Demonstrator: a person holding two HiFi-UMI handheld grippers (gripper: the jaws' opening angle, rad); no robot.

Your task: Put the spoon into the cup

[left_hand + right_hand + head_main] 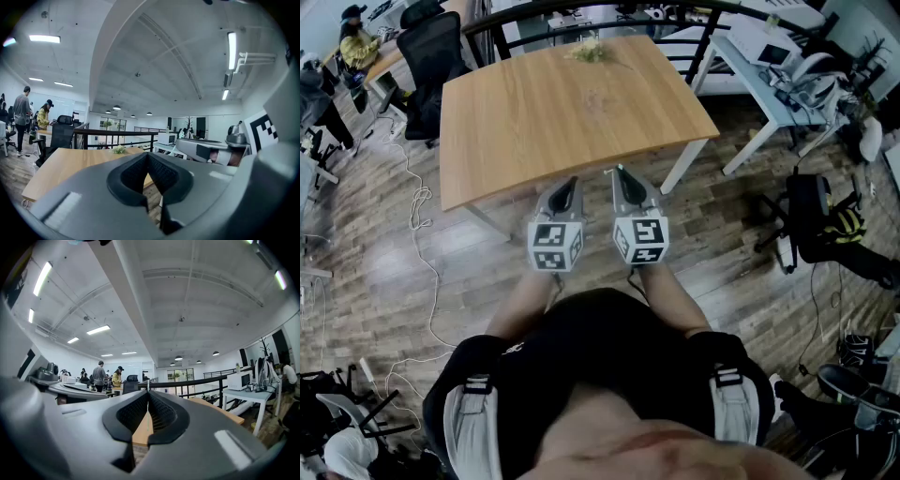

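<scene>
grey left gripper (571, 181) and grey right gripper (622, 172), jaws together on nothing, hover mid-frame at the near edge of the light wooden table (534, 112).

We see a bright, evenly lit room. White ceiling strips (44, 38) overhead flare slightly in both gripper views. The table (562, 112) is well lit, with only a faint shadow under its near edge. Both gripper views bend hard at their rims and fall to black corners. The left gripper (147, 155) and right gripper (148, 393) look slightly soft up close. The head view curves too, and its lower edge is smeared.
</scene>
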